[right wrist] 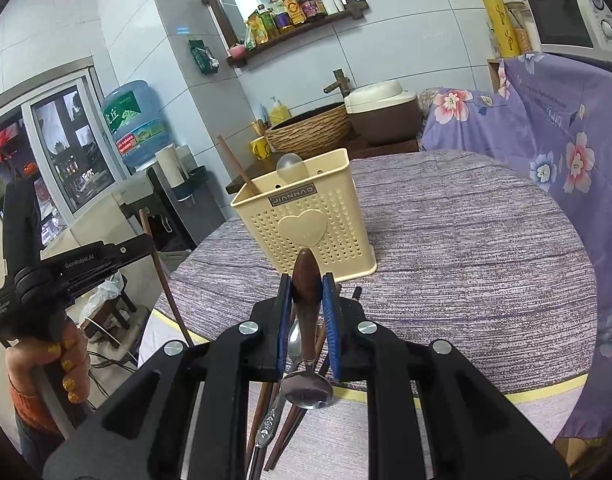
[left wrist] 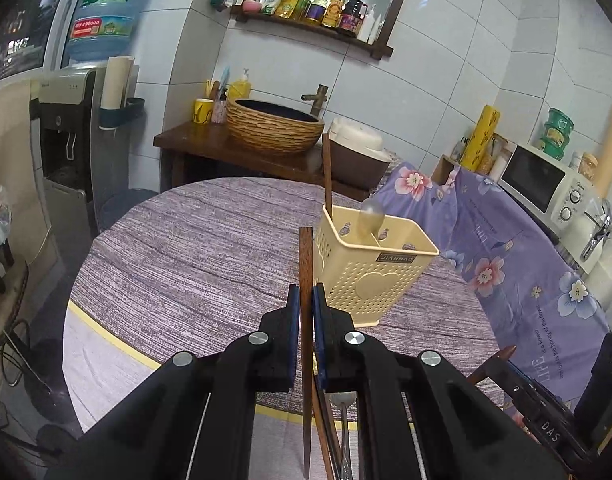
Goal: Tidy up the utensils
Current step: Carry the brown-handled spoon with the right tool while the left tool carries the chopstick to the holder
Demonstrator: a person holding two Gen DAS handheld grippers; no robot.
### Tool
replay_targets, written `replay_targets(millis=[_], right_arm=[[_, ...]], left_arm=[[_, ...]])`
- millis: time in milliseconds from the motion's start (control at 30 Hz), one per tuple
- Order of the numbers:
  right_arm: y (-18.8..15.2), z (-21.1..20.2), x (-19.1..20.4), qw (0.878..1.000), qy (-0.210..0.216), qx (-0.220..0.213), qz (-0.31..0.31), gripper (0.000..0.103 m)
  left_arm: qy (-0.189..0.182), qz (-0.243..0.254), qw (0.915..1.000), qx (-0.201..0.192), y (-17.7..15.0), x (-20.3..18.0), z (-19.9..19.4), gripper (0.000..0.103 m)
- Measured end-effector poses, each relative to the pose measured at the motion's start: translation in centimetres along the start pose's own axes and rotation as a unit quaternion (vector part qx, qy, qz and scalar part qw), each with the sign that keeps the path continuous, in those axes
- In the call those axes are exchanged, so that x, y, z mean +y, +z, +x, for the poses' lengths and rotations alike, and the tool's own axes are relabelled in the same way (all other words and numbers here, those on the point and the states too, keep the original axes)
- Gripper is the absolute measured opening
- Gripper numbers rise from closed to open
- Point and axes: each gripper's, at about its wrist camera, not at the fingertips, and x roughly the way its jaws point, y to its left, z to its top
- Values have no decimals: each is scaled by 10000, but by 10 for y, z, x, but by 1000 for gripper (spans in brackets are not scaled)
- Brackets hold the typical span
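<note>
My left gripper (left wrist: 306, 308) is shut on a brown wooden chopstick (left wrist: 306, 256) that stands upright between its blue pads, above the table and just left of the cream utensil holder (left wrist: 372, 268). In the holder stand one chopstick (left wrist: 326, 168) and a metal spoon (left wrist: 372, 216). My right gripper (right wrist: 306, 292) is shut on a spoon with a wooden handle (right wrist: 306, 276), its metal bowl (right wrist: 306, 390) hanging toward the camera. Beneath it, a patterned metal spoon (right wrist: 270, 420) and several chopsticks (right wrist: 334, 344) lie on the table. The holder (right wrist: 306, 224) is straight ahead.
The round table (right wrist: 466, 260) has a striped purple cloth and a yellow-edged rim near me. A floral cloth (left wrist: 526, 248) covers the furniture on the right, with a microwave (left wrist: 546, 180) on it. Behind are a woven basin (left wrist: 273, 128) and a water dispenser (left wrist: 65, 132). A person's hand (right wrist: 61, 364) holds the left gripper.
</note>
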Motion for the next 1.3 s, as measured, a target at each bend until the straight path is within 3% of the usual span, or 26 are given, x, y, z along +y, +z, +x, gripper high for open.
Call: replay_targets(millis=[733, 1067, 1300], right_arm=[[39, 1, 11, 9994, 169, -207, -220, 16], [99, 8, 25, 9981, 334, -238, -467, 16], [164, 16, 48, 9948, 109, -624, -803, 16]], left_arm=[[-233, 131, 9993, -276, 35, -12, -12, 8], [-561, 275, 9967, -521, 89, -27, -28, 8], [-594, 382, 9933, -911, 143, -50, -35, 8]])
